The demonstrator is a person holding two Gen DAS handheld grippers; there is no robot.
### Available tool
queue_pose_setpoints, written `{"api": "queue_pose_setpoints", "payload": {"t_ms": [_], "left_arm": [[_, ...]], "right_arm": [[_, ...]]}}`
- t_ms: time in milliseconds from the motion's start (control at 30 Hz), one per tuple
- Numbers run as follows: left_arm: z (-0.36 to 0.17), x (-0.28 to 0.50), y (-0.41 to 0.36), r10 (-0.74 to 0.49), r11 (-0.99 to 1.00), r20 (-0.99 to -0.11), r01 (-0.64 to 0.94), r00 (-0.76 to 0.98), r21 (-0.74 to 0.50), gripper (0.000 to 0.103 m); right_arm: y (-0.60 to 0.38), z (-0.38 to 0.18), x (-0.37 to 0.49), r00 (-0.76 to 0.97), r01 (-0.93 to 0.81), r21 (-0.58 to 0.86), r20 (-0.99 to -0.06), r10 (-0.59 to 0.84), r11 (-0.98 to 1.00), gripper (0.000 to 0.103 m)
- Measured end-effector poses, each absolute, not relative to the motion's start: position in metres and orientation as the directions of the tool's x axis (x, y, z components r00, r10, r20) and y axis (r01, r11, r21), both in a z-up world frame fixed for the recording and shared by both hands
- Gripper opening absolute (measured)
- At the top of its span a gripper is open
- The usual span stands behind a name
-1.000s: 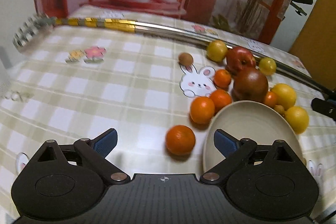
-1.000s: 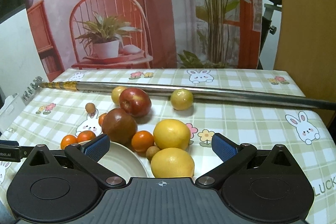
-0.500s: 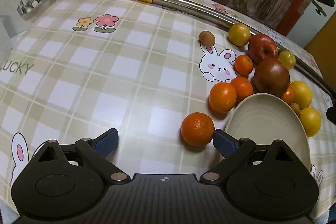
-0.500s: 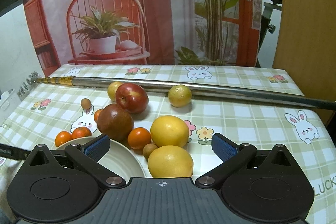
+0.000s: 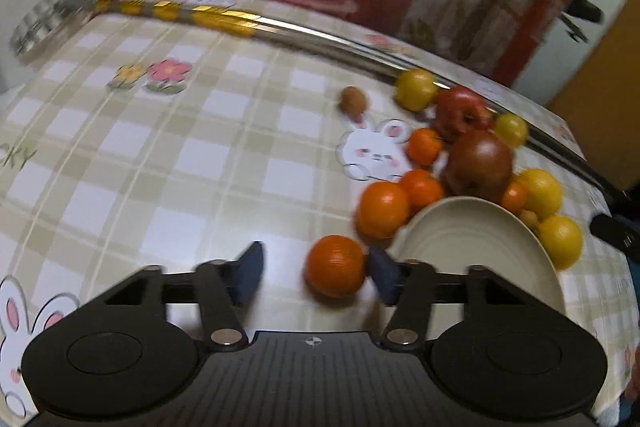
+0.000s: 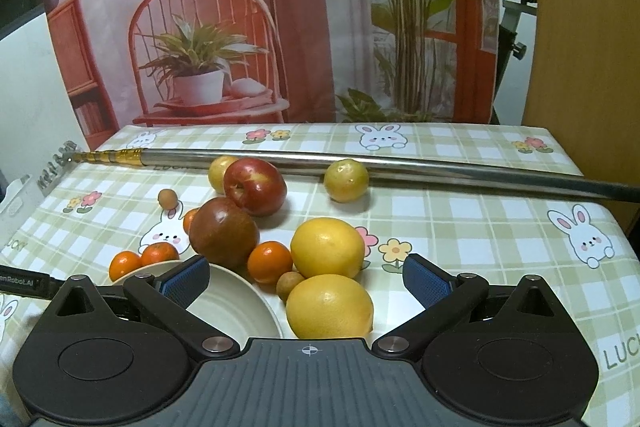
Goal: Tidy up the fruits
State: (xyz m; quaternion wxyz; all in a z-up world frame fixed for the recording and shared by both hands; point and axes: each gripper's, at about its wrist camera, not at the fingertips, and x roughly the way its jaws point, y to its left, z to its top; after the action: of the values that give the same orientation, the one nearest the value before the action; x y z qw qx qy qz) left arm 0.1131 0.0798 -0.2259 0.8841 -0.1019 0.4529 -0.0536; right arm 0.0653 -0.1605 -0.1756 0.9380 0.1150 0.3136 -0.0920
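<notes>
In the left wrist view my left gripper (image 5: 316,273) is open, its jaws partly closed around an orange (image 5: 335,266) that touches the right pad (image 5: 382,277); a gap remains at the left pad. A cream bowl (image 5: 472,239) lies to its right, ringed by oranges (image 5: 382,209), a dark apple (image 5: 478,163), a red apple (image 5: 462,113) and lemons (image 5: 540,191). In the right wrist view my right gripper (image 6: 306,277) is open and empty above the bowl (image 6: 228,307) and a big lemon (image 6: 330,307), with a second lemon (image 6: 327,247) behind.
A long metal rod (image 6: 400,167) with a gold end lies across the back of the checked tablecloth (image 5: 160,155). A small brown fruit (image 5: 353,99) and yellow fruits (image 6: 346,180) sit near it. The table's right edge (image 6: 616,219) is close.
My left gripper's jaws have narrowed and moved right, so the orange now sits between them against the right pad. The right gripper stayed open and has barely shifted.
</notes>
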Motion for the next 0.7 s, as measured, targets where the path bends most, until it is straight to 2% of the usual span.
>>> {"api": "queue_pose_setpoints", "payload": {"t_ms": [67, 133, 700], "left_arm": [[-0.2273, 0.1138, 0.0731, -0.212, 0.972, -0.792, 0.036, 0.573, -0.234, 0.039], [-0.2303, 0.1135, 0.0728, -0.230, 0.967, -0.793, 0.043, 0.564, -0.250, 0.037], [-0.2331, 0.1086, 0.0786, -0.177, 0.979, -0.780, 0.028, 0.600, -0.201, 0.036]], "right_arm": [[-0.1622, -0.1754, 0.0643, 0.789, 0.247, 0.162, -0.606, -0.101, 0.955, 0.102], [-0.1632, -0.1750, 0.0637, 0.791, 0.250, 0.166, -0.603, -0.102, 0.954, 0.102], [-0.1680, -0.1772, 0.0600, 0.797, 0.265, 0.194, -0.595, -0.101, 0.945, 0.102]]}}
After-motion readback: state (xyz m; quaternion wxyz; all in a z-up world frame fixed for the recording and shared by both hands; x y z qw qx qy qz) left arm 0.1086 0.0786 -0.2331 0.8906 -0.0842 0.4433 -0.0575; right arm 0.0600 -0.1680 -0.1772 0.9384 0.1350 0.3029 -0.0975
